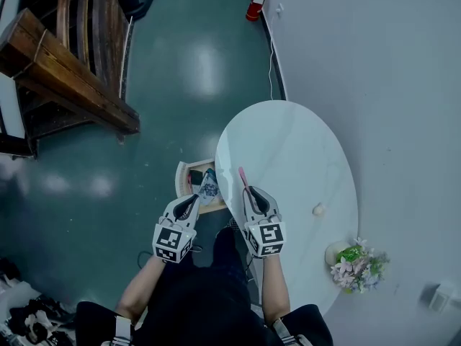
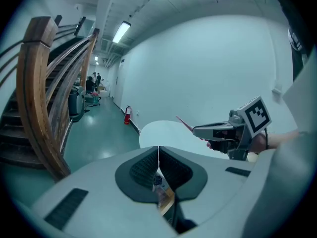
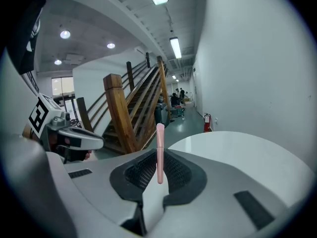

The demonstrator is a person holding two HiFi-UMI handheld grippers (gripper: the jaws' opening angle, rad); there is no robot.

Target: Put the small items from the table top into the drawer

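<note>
**Right gripper [image 1: 248, 193] clamped on pink stick [image 1: 242, 177]**

My right jaws gripped the stick between their pads, and its far end poked out past them over the near edge of the white table [image 1: 288, 150]. My left gripper [image 1: 192, 200] hung just beside, over the open drawer [image 1: 184, 177] at the table's left side, its jaws pressed together with nothing between them. Some things lay in the drawer. One small pale item [image 1: 318, 209] sat on the table, near the flowers [image 1: 356, 265].

The table top [image 1: 288, 157] is smooth, glossy white, the staircase [image 1: 68, 71] brown wood, the floor [image 1: 194, 63] shiny.
</note>
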